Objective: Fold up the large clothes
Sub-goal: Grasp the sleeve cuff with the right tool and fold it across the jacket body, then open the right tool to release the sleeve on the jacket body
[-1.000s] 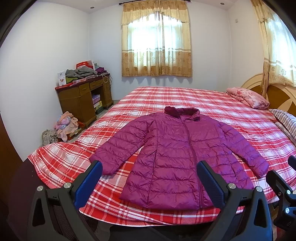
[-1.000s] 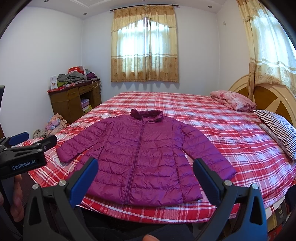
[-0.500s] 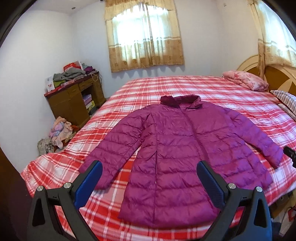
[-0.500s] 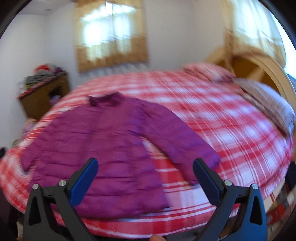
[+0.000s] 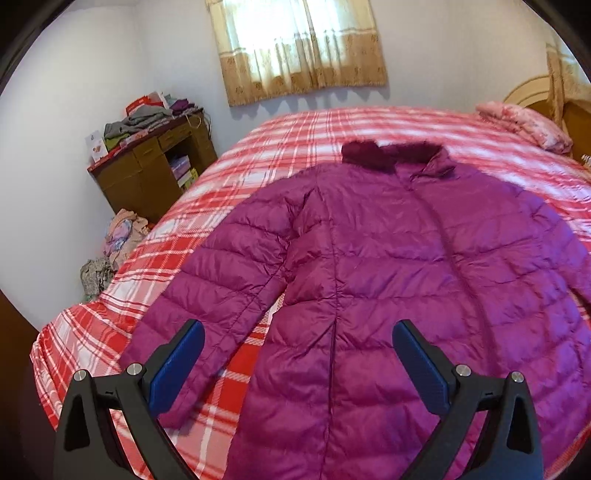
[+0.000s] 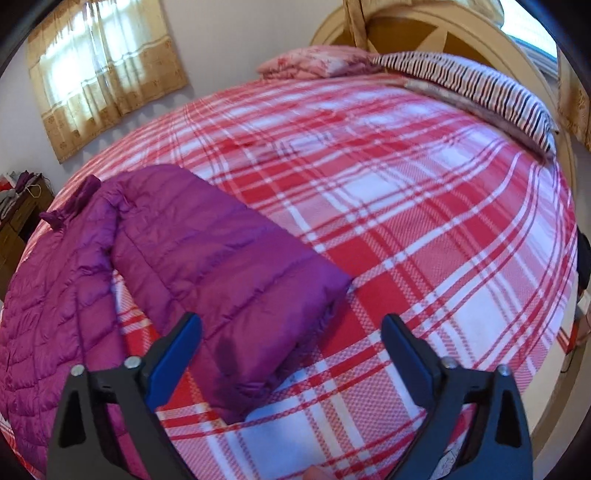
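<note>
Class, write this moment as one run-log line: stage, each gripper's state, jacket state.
stage: approach | left tongs: open, above left sleeve | right tongs: open, over right cuff | jacket: flat, unfolded on bed

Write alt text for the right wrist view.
Open right tongs hover over the cuff of a purple jacket's sleeve, which lies flat on a red plaid bed. A striped pillow and a pink one lie by the headboard.
</note>
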`<state>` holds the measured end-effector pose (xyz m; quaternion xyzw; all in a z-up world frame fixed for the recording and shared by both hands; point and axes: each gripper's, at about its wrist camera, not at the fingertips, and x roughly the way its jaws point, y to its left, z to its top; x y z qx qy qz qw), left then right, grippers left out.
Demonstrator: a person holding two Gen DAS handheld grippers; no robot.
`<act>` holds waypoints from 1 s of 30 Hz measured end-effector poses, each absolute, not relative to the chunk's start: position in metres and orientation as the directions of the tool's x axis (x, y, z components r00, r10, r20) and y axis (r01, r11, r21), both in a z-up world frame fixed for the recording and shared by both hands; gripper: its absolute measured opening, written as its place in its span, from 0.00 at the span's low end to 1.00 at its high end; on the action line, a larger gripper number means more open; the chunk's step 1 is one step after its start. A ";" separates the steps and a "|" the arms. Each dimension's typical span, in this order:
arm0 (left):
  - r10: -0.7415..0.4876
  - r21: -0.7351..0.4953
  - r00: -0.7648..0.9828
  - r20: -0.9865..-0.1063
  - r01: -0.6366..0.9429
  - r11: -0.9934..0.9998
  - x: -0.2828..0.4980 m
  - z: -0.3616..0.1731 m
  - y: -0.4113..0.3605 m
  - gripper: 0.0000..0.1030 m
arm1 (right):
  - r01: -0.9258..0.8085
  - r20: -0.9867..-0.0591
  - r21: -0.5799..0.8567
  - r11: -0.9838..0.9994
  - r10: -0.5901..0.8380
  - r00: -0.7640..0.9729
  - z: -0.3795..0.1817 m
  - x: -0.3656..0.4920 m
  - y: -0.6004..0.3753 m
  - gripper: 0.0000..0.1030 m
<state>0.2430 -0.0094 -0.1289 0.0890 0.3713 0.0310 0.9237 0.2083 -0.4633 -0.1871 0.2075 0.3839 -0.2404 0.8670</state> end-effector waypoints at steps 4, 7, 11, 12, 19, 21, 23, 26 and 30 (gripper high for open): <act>0.158 0.220 0.689 -0.708 0.002 0.976 0.273 -0.149 -0.012 0.99 | 0.551 -0.772 0.189 0.813 -0.224 0.595 -0.198 0.217 -0.461 0.67; 0.174 0.234 0.672 -0.720 -0.002 0.972 0.293 -0.159 -0.011 0.99 | 0.501 -0.766 0.193 0.844 -0.189 0.615 -0.201 0.229 -0.463 0.30; 0.208 0.250 0.652 -0.729 -0.030 0.968 0.321 -0.164 0.002 0.99 | 0.513 -0.740 0.123 0.850 -0.266 0.618 -0.186 0.248 -0.482 0.16; 0.217 0.253 0.652 -0.726 -0.040 0.967 0.325 -0.163 0.006 0.99 | 0.520 -0.730 0.104 0.848 -0.291 0.619 -0.180 0.253 -0.487 0.15; 0.234 0.214 0.670 -0.704 -0.114 0.970 0.345 -0.144 0.042 0.99 | 0.471 -0.591 -0.058 0.880 -0.411 0.694 -0.108 0.304 -0.465 0.13; 0.232 0.199 0.675 -0.700 -0.127 0.972 0.346 -0.139 0.050 0.99 | 0.431 -0.557 -0.090 0.898 -0.405 0.725 -0.093 0.319 -0.446 0.12; 0.229 0.186 0.677 -0.699 -0.138 0.973 0.347 -0.137 0.057 0.99 | 0.371 -0.516 -0.138 0.919 -0.386 0.765 -0.077 0.340 -0.412 0.12; 0.227 0.174 0.677 -0.700 -0.146 0.974 0.347 -0.137 0.065 0.99 | 0.274 -0.484 -0.198 0.941 -0.337 0.808 -0.069 0.367 -0.362 0.12; 0.236 0.180 0.678 -0.696 -0.153 0.972 0.343 -0.141 0.076 0.99 | 0.166 -0.481 -0.241 0.956 -0.266 0.835 -0.076 0.397 -0.304 0.12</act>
